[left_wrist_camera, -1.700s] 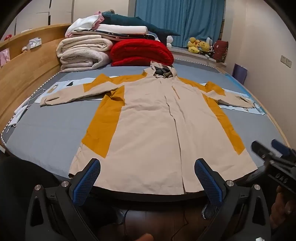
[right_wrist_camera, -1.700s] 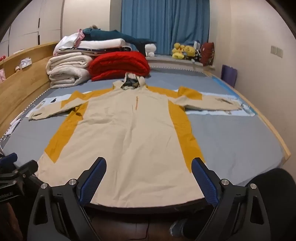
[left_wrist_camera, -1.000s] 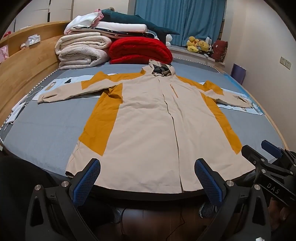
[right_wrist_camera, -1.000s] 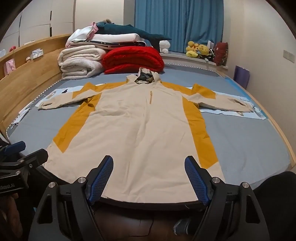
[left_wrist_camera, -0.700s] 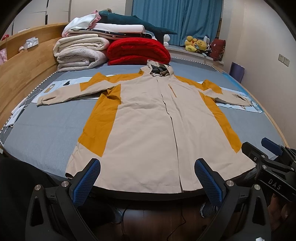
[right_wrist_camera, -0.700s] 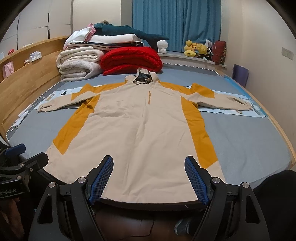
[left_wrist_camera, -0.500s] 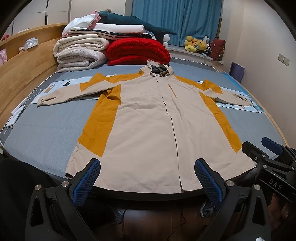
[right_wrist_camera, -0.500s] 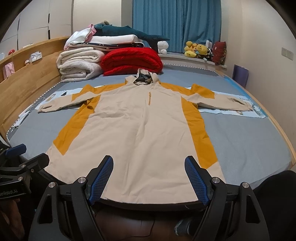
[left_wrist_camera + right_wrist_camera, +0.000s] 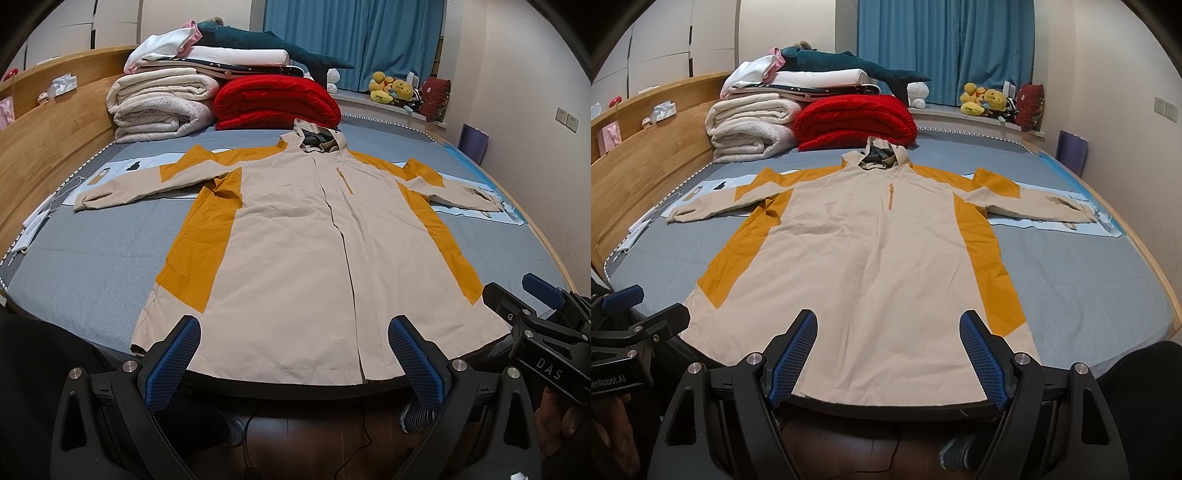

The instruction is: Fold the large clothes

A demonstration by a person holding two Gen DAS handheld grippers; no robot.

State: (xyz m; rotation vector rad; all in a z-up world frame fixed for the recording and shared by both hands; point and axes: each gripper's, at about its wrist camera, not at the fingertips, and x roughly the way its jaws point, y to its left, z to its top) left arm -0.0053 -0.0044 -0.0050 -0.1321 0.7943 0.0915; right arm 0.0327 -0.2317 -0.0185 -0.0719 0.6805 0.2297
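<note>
Coat (image 9: 295,258) fabric is spread flat, front up, on the grey bed (image 9: 92,266), with the hem at the near edge and the hood (image 9: 317,138) toward the folded blankets (image 9: 162,107). It is beige with mustard panels down the sides and shoulders, both sleeves are stretched straight outward, and the front is closed. The left gripper (image 9: 295,358) and the right gripper (image 9: 886,354) are held above the hem, each with fingers spread apart and nothing between them.
</note>
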